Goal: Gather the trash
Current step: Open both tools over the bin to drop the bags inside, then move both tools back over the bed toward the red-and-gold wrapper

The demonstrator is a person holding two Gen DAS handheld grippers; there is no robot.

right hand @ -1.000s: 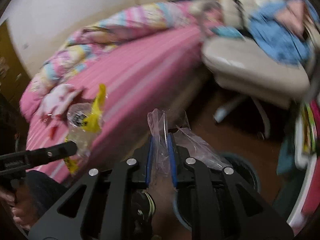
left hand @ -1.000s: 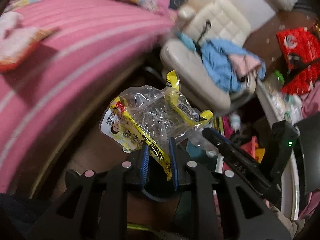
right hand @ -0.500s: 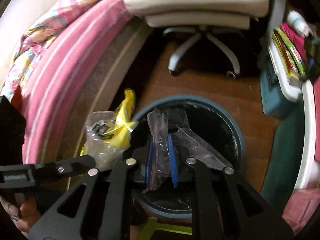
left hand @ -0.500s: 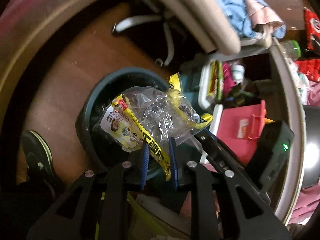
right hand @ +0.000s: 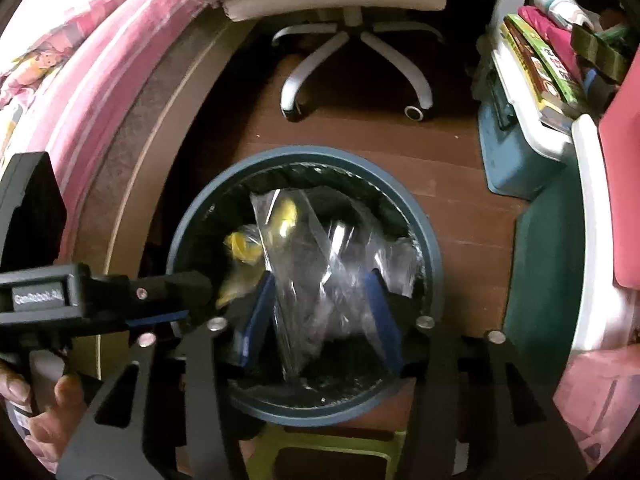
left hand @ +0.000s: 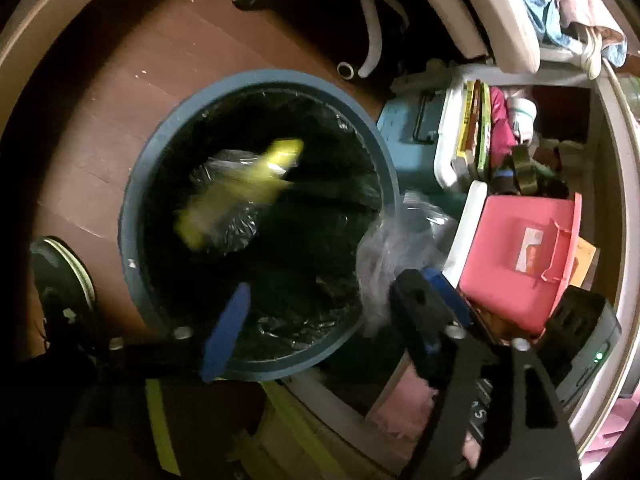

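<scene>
A round dark-blue trash bin (left hand: 160,136) with a black liner stands on the wood floor; it also shows in the right wrist view (right hand: 430,236). A yellow-and-clear wrapper (left hand: 240,188) is blurred inside the bin, free of my left gripper (left hand: 332,312), which is open above the rim. In the right wrist view the wrapper (right hand: 244,248) lies in the bin. My right gripper (right hand: 320,320) is open over the bin, with a clear plastic bag (right hand: 316,280) loose between its spread fingers. The same bag (left hand: 400,248) shows at the bin's right rim.
A white office chair base (right hand: 352,56) stands beyond the bin. A pink bed (right hand: 80,64) lies to the left. Blue and pink storage boxes (left hand: 524,252) with books crowd the right. My shoe (left hand: 64,276) is on the floor left of the bin.
Both grippers moved over the bin and opened. The yellow wrapper left the left gripper and dropped into the bin; the clear bag is released from the right gripper's pads.
</scene>
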